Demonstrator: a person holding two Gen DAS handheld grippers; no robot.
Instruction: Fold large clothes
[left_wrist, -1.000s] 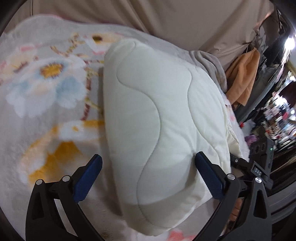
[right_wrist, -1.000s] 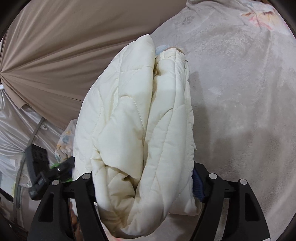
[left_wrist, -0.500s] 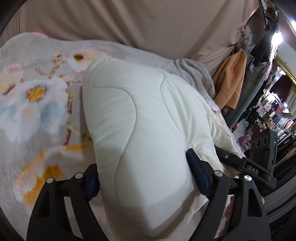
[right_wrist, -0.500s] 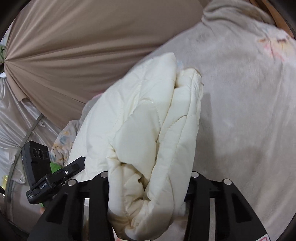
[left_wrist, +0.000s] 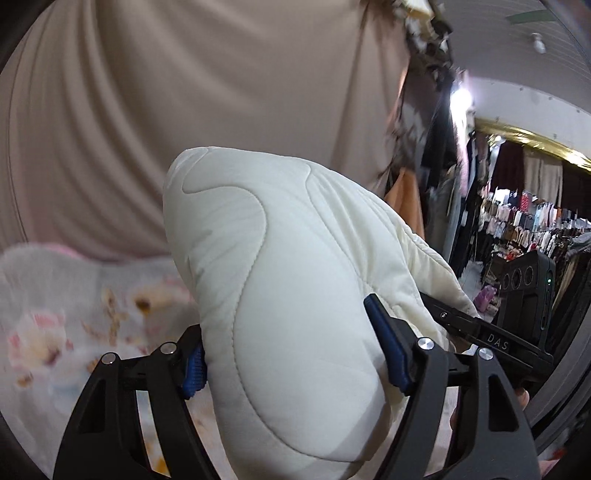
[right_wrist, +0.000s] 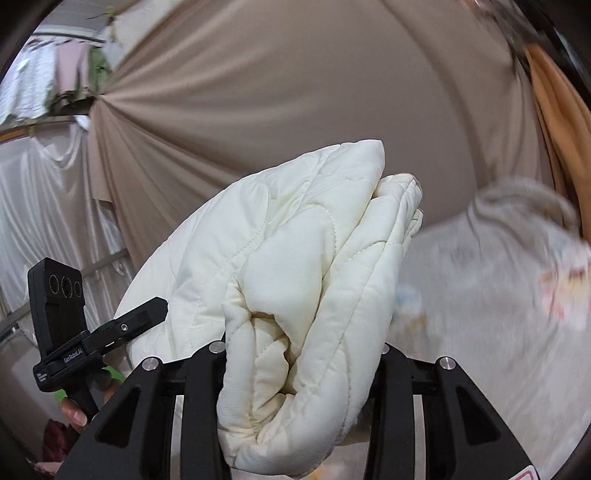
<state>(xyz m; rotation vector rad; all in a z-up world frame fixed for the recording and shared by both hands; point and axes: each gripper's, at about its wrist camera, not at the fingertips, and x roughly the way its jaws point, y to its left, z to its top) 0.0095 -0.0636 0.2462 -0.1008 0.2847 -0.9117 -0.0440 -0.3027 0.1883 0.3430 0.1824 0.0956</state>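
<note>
In the left wrist view, the left gripper (left_wrist: 291, 350) had its jaws clenched on the smooth outer face of the folded cream quilted jacket (left_wrist: 280, 280), one blue pad (left_wrist: 386, 350) pressed into the padding on the right and the other half buried at the left edge. A second earlier those jaws had stood wide apart around the bundle as it lay on the floral blanket (left_wrist: 55, 314); since then they had closed and the bundle had come up, so that the beige curtain (left_wrist: 184, 92) filled most of the background and the blanket showed only low at the left. The right gripper's body (left_wrist: 491, 336) appeared just beyond the jacket.

In the right wrist view, the right gripper (right_wrist: 303, 354) gripped the open end of the same bundle, where the stacked layers (right_wrist: 280, 332) curled inward between the jaws, which had narrowed over the last second. The jacket (right_wrist: 295, 240) was off the bed, held in the air between both tools, with the grey blanket (right_wrist: 498, 295) blurred and lower at the right and the left gripper (right_wrist: 92, 343) at the lower left.

Judging from this, folding seemed finished and the bundle was being carried off; the thick, springy layers could slip open if either grip eased
</note>
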